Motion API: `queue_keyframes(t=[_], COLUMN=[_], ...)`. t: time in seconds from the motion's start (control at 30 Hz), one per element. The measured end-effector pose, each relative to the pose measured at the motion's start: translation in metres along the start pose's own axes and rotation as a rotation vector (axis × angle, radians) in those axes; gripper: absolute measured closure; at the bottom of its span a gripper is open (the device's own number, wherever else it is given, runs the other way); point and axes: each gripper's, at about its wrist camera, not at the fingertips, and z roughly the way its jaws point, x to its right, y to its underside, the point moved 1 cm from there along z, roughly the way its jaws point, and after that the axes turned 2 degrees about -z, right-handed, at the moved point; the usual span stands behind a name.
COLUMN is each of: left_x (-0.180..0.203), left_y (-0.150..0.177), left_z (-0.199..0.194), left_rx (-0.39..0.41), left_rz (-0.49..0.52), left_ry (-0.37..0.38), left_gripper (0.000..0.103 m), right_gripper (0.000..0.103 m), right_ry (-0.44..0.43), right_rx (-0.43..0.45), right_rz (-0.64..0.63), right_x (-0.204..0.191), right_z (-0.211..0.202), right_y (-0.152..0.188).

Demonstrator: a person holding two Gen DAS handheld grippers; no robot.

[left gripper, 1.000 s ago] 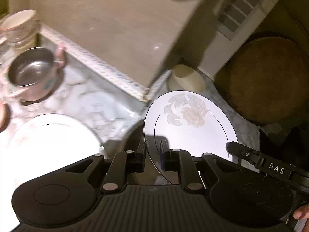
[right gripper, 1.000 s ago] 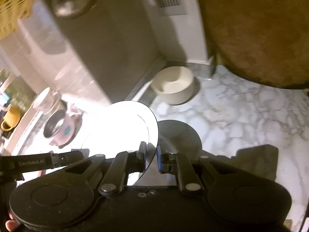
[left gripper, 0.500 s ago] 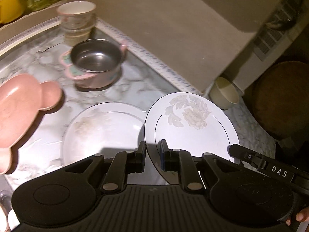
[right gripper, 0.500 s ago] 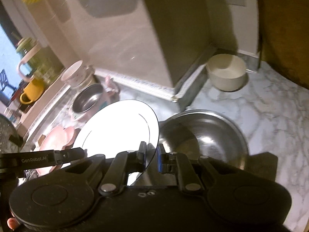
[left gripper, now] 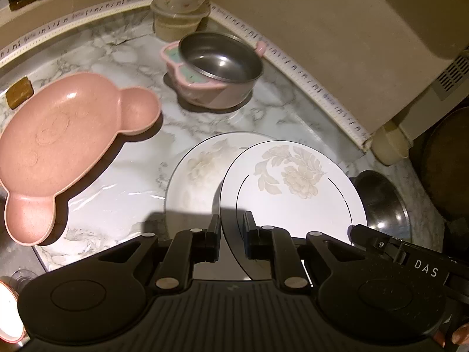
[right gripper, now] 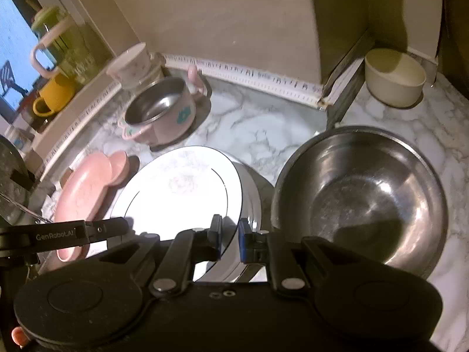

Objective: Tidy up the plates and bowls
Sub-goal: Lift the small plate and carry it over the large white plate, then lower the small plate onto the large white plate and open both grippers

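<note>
Inside, the steel bowl (right gripper: 360,196) holds nothing visible.

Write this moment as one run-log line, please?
left gripper: shut on held floral plate | right gripper: shut on same plate's opposite rim | plate over second floral plate on marble counter | not yet stacked

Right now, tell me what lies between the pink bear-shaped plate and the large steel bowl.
The two floral white plates: the held plate, gripped by both grippers, above the resting plate. The right wrist view shows it best.
</note>
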Motion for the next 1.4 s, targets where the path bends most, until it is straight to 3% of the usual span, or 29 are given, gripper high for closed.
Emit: queue_keyframes(t=[0.47,1.03,1.4], left_x=[-0.017,-0.014,-0.003], left_y=[0.005,0.007,0.013], left_z=[0.027,0.039,0.045], left_rx=[-0.036,-0.045,-0.033], left_rz=[-0.005,0.028,0.134], left_ry=[-0.024,-0.046,-0.091], left_gripper=[0.089,0.089,0.089], right_gripper=[0.091,0.091,0.094], right_ry=[0.010,0.012,0.017], right_rx=[-0.066,-0.089,-0.088], right_rz=[0.018,0.045,0.056], right_x=[0.000,0.004,0.009], right_z=[0.032,0.040,0.044], right_y=[0.009,0.009,0.007])
